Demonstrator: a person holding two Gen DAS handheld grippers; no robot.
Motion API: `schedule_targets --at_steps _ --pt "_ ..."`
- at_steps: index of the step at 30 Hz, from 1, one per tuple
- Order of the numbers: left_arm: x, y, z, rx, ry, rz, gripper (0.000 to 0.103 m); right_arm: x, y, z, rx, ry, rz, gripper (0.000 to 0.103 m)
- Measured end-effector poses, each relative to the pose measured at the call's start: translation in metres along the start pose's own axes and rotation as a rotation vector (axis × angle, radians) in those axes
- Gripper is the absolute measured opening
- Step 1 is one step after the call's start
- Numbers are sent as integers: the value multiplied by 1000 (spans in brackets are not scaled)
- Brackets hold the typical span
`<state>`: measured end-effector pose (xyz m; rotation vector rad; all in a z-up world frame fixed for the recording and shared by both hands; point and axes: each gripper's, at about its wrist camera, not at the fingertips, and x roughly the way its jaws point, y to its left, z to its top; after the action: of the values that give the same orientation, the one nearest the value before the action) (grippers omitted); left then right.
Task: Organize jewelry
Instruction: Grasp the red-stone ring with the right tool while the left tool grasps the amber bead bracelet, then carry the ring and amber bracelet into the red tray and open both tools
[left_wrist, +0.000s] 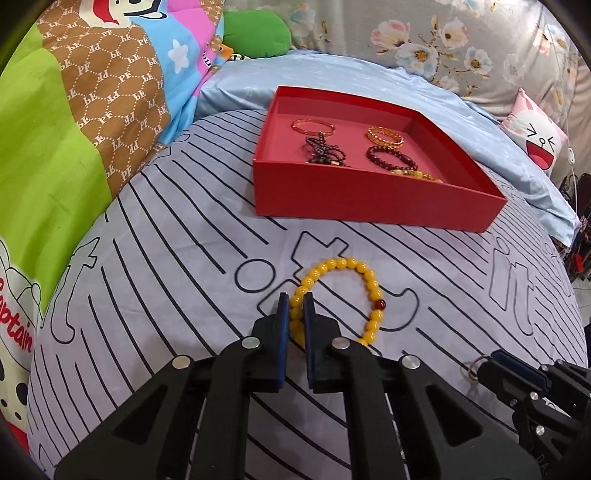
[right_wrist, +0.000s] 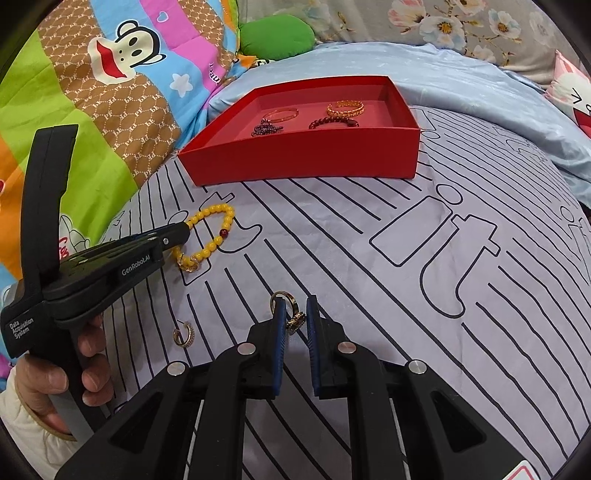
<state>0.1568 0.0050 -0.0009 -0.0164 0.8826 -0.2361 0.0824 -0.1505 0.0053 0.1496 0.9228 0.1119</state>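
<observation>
A yellow bead bracelet (left_wrist: 354, 267) with one red bead lies on the striped grey bedcover. My left gripper (left_wrist: 296, 301) is shut on its left side, beads pinched between the blue pads; from the right wrist view the left gripper (right_wrist: 184, 230) reaches the bracelet (right_wrist: 221, 212) from the left. My right gripper (right_wrist: 295, 304) is shut on a small gold ring piece (right_wrist: 296, 320), whose plain loop rises above the left pad. A red open box (left_wrist: 369, 199) further back holds a gold bangle (left_wrist: 314, 125), a gold chain bracelet (left_wrist: 384, 134) and dark bead bracelets (left_wrist: 391, 157).
A loose gold earring (right_wrist: 183, 334) lies on the bedcover to the left of my right gripper. A person's hand (right_wrist: 55, 384) grips the left tool's handle. A colourful quilt (left_wrist: 92, 110) piles up on the left, with a blue pillow (left_wrist: 369, 74) behind the box.
</observation>
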Motion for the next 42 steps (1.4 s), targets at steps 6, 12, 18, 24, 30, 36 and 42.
schedule_targets --at_steps 6,12,18,24,30,36,42 --pt "-20 -3 6 -21 -19 -45 7 -13 -3 7 8 -18 5 11" --pt "-41 -13 25 -5 -46 -84 7 -25 -5 16 10 -39 8 11" --pt "-54 -27 41 33 -77 -97 7 -35 -5 29 -10 -76 -6 11" --pt "-62 -42 68 63 -110 -131 7 -41 -10 57 -17 -111 5 11" --pt "-60 -56 106 97 -149 -161 7 -38 -18 104 -30 -154 -8 11" --pt "-39 -64 140 103 -162 -156 7 -16 -26 148 -29 -171 -15 11" --pt "-7 -66 167 85 -141 -179 7 18 -35 183 -11 -150 -6 11"
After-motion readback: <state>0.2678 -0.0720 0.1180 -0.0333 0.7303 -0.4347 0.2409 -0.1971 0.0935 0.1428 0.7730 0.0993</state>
